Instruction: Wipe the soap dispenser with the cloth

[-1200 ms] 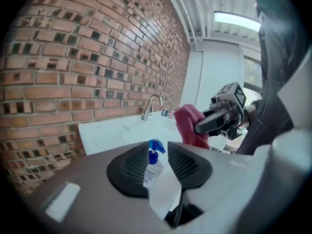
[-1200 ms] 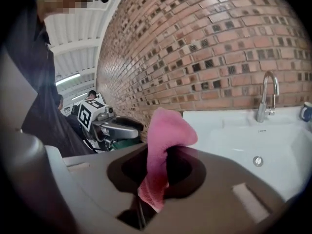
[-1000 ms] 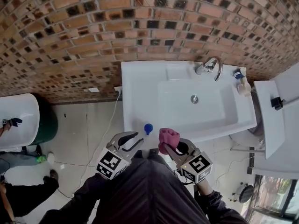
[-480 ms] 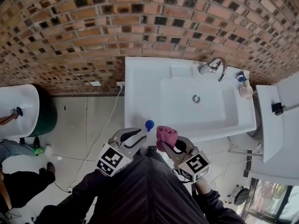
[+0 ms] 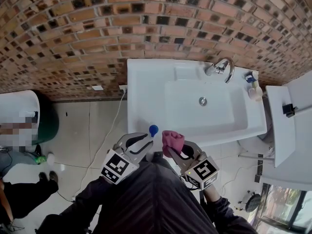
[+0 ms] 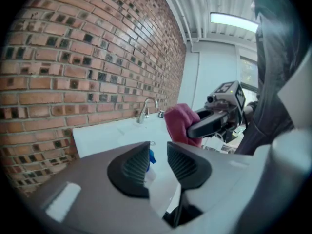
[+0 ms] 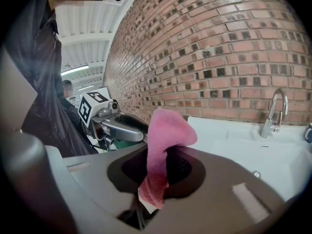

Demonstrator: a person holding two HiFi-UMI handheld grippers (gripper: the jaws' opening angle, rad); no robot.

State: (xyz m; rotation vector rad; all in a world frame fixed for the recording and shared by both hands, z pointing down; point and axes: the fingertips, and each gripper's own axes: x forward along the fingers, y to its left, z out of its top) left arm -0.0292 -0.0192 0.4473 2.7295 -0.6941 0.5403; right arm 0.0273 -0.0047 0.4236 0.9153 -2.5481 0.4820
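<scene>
The soap dispenser (image 5: 153,129), a white bottle with a blue top, stands on the front left rim of the white sink (image 5: 146,91). My left gripper (image 5: 141,143) hovers just short of it, shut, with nothing in it. In the left gripper view the dispenser (image 6: 152,158) shows beyond the narrow gap between the jaws. To the right, my right gripper (image 5: 178,150) is shut on a pink cloth (image 5: 173,141), which sticks up from the jaws. The cloth (image 7: 165,130) hangs bunched between the pads of the right gripper (image 7: 161,165). The cloth is apart from the dispenser.
A chrome faucet (image 5: 222,68) stands at the back of the sink, with small bottles (image 5: 252,84) at its back right corner. A white shelf (image 5: 278,126) lies to the right, a dark green bin (image 5: 48,126) and a person to the left. A brick wall rises behind.
</scene>
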